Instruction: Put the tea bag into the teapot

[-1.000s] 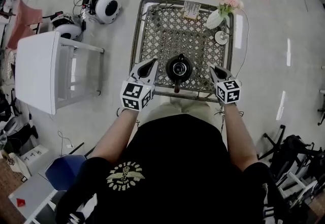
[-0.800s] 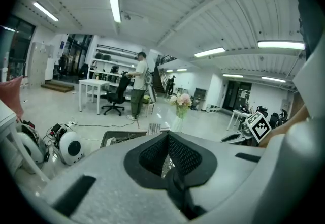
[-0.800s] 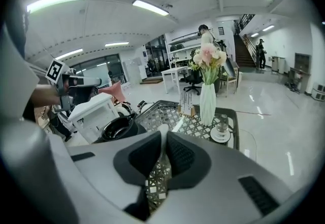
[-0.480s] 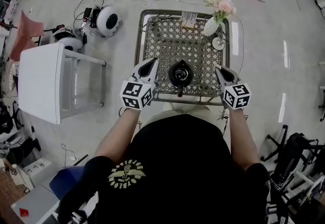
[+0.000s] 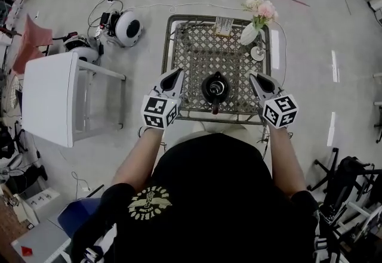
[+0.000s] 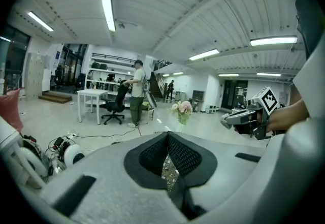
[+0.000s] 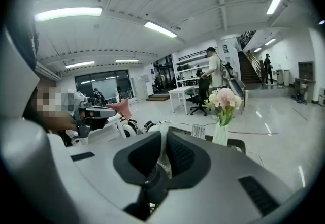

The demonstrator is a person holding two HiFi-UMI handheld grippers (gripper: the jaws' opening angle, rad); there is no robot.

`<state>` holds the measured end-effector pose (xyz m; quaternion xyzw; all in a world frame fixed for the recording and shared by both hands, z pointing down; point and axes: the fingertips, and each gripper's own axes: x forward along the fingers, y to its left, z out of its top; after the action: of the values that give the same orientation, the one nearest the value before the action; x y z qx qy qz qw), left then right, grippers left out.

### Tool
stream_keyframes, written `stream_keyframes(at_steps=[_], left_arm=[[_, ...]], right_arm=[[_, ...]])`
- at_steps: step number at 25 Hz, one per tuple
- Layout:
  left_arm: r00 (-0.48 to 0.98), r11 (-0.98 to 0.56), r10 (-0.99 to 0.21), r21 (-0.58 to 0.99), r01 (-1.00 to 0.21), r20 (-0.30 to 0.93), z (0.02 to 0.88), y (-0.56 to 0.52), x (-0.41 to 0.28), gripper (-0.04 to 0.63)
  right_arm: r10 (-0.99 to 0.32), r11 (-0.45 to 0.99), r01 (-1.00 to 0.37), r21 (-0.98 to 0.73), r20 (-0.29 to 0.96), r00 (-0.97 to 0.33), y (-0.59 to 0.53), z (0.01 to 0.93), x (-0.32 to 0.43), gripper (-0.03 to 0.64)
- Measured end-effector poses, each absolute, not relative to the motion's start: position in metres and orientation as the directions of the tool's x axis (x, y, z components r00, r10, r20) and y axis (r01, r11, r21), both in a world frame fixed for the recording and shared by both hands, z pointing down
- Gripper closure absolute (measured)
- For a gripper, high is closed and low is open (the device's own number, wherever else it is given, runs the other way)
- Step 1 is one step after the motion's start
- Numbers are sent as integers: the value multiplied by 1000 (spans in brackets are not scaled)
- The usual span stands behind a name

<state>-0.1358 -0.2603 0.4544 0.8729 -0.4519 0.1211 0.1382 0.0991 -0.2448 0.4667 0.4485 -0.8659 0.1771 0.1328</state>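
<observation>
The tea bag (image 5: 224, 25) seems to be the small flat packet at the far edge of the table (image 5: 169, 47), in the upper middle of the frame, and it is not touched yet. The teapot (image 5: 215, 87) is seen lower down, in the middle. Since a second ago only the view is shifted a little. The teapot is kept on the same spot, and the left gripper (image 5: 176, 73) and the right gripper (image 5: 254, 79) are still held on each side of it, not touching. Both claws are pressed together with nothing inside. So nothing is picked up yet, and the tea bag must be reached first
</observation>
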Motion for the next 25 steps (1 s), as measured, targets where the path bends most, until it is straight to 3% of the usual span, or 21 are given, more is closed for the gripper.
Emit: stream_keyframes(at_steps=[20,21,23,25], left_arm=[[509,-486,-778,161,-859,369,466,-245,-179,598],[510,-487,-776,160,-858,370,467,-244,-179,598],[511,-489,-774,160,-858,374,470,-242,-178,598],[510,-486,-774,163,-858,375,470,-242,-178,598]], right_arm=[[-545,721,-628,-292,320,-775,-234,461,-6,580],[-532,724,-618,-308,322,-783,-233,464,-8,573],[-515,724,-611,-320,338,-788,-232,469,-12,487],[-517,723,-622,-301,362,-776,-232,473,-13,469]])
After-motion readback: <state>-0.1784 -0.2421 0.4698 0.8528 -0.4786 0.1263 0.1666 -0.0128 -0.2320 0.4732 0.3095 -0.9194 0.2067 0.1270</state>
